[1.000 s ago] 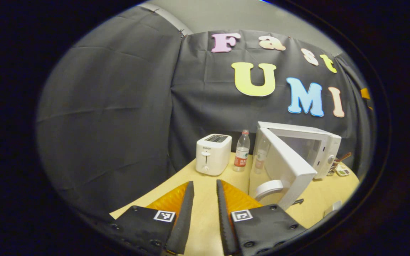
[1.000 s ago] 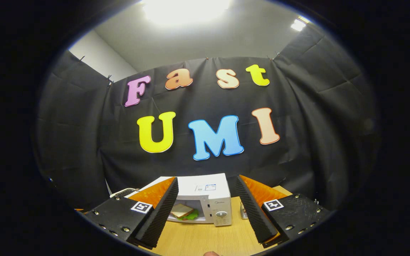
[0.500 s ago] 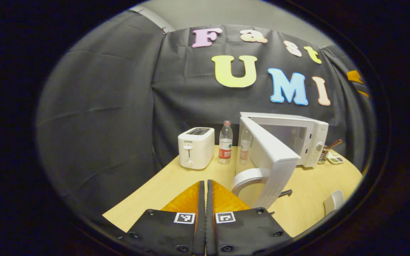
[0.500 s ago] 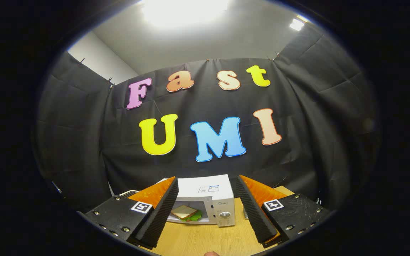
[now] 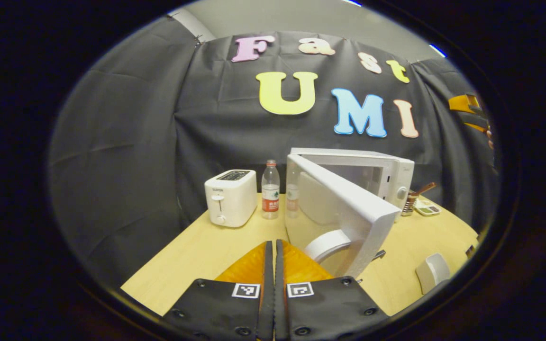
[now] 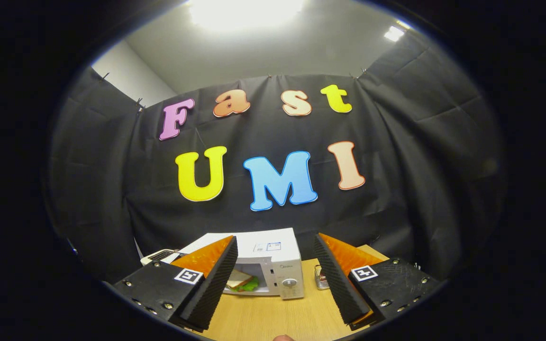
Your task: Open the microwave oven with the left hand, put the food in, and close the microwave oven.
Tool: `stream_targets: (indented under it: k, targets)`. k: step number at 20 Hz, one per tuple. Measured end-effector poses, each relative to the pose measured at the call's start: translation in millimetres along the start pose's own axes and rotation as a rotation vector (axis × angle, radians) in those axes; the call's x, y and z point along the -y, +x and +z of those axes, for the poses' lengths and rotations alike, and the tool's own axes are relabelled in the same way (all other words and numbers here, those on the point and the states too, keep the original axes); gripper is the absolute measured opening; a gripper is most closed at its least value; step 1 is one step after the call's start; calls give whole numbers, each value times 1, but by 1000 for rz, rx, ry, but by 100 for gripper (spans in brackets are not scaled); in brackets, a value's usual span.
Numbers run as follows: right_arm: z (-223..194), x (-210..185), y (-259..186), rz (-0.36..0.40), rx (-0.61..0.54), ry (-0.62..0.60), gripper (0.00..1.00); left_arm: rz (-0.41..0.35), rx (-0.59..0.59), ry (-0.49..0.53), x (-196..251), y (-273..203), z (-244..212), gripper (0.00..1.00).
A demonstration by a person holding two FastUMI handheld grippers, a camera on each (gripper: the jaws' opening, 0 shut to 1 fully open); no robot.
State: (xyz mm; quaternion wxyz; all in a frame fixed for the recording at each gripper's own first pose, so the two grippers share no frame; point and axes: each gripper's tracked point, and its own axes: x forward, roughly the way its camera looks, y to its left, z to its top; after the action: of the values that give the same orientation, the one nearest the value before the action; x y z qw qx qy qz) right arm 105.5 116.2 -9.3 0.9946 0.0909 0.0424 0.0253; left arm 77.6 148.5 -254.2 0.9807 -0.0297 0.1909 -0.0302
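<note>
Left gripper (image 5: 273, 251) closed, empty, near open microwave door (image 5: 344, 208); right gripper (image 6: 275, 265) wide, empty, seemingly raised.

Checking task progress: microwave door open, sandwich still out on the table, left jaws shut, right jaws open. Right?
One error: the sandwich is already inside the microwave, as the right gripper view shows. The rest holds: door open, left gripper jaws shut, right gripper jaws open.

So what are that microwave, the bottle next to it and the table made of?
The microwave oven looks like white painted metal or plastic with a smooth satin finish; which one I can't tell. The water bottle seems to be clear plastic, since the dark cloth shows through it above a red label. The table looks like pale wood or laminate, matte, with faint grain.
</note>
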Motion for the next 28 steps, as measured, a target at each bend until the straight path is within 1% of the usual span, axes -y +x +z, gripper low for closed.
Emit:
stream_targets:
  k: [6,9,15,17,20,24,28]
  targets:
    - [-5,14,-3,-51,-13,0,98,-134,10,24,45,23,16,7]
    - [-5,25,-5,-91,-8,-5,98,-196,11,34,65,36,23,7]
    - [0,57,-19,-194,5,-17,98,-312,26,49,107,60,40,7]
    - [3,69,-26,-229,8,-29,98,-329,37,54,118,69,46,7]
    - [9,82,-36,-278,16,-38,98,-388,32,48,137,79,51,7]
    - [13,103,-48,-348,17,-50,98,-438,45,62,164,99,64,7]
    - [13,117,-60,-404,14,-54,98,-465,54,93,181,119,71,7]
